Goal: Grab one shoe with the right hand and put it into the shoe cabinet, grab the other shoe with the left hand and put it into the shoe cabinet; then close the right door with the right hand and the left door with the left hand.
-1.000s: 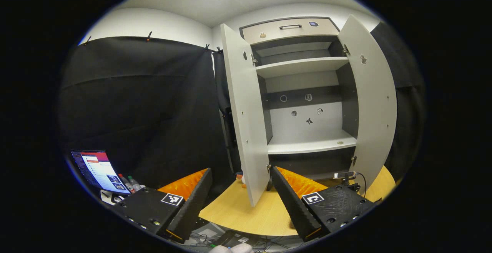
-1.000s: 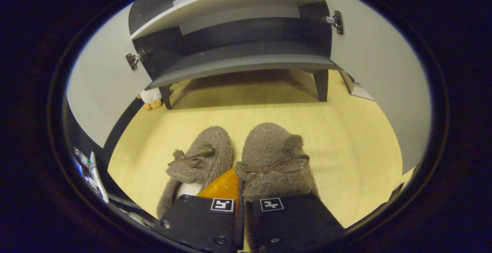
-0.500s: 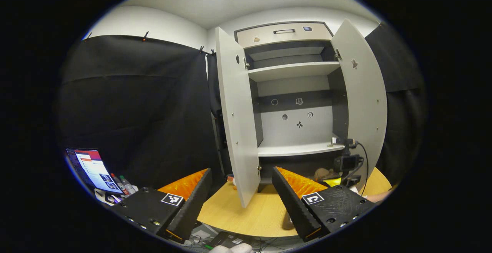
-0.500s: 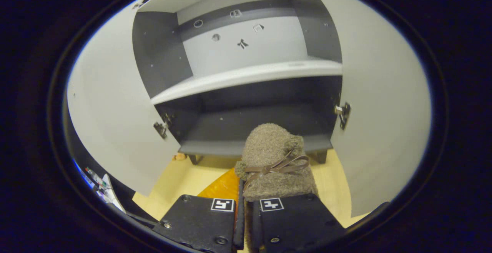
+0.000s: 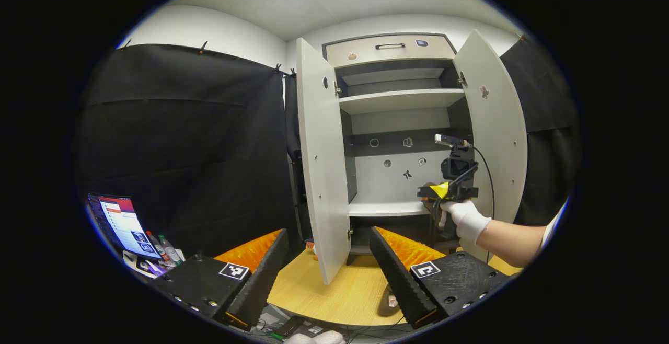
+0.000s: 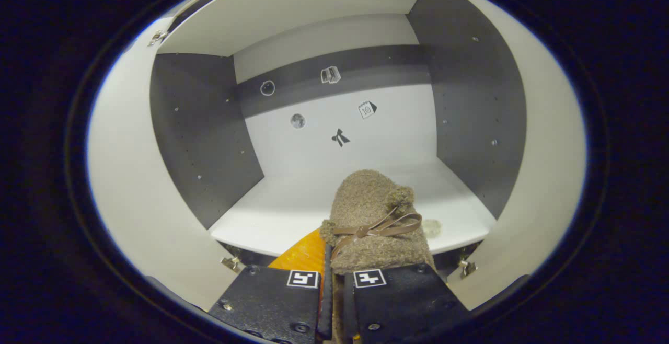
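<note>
At cabinet [image 6: 470, 98] mid shelf [image 6: 282, 213]: R gripper [image 6: 331, 260], fingers clamped on shoe [image 6: 368, 213], raised from surface [image 5: 334, 294] w/in 1 s; release next. L gripper [image 5: 328, 260] open, idle.

The shoe's [image 6: 373, 218] heel is hidden behind the right gripper [image 6: 332, 281]. The other shoe [image 5: 389, 300] is mostly hidden behind the left gripper's finger [image 5: 402, 276].

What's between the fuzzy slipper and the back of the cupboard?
Only bare white shelf, in the right gripper view. The slipper in the right claw has its toe over the front edge.
</note>
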`<state>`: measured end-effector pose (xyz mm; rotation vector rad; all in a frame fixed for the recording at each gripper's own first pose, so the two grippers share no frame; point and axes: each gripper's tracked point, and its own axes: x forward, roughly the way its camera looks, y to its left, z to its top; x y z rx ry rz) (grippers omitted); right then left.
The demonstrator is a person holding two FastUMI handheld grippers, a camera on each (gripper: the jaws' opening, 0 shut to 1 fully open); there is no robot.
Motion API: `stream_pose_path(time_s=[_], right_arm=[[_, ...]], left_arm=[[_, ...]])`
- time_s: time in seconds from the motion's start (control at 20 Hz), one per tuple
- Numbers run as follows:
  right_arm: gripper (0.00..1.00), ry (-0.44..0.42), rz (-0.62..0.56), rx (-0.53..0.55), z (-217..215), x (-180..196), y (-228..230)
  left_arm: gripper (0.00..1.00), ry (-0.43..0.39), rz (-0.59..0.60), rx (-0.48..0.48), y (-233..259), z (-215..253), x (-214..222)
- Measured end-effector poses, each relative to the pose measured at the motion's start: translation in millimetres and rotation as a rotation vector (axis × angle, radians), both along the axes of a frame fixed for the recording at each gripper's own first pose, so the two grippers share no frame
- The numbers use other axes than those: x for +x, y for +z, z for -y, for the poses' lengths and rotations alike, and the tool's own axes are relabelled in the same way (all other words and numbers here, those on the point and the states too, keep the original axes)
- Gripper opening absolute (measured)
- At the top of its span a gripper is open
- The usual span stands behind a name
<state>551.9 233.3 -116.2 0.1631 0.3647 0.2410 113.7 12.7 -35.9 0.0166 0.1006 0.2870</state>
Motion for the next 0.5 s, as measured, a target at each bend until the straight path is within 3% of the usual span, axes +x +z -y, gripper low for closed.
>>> stream_pose_path(time_s=[0.1, 0.2, 0.5], right_arm=[[0.12, -0.014, 0.005, -0.030, -1, 28, 11], [0.12, -0.031, -0.009, -0.045, -1, 54, 14], [0.12, -0.079, -0.119, -0.106, 4, 124, -17]], left_arm=[[1.00, 0.020, -0.001, -0.006, -1, -5, -2], [0.96, 0.040, -0.002, -0.008, -2, -9, -4], [0.96, 0.084, -0.008, -0.001, -1, -11, -5]])
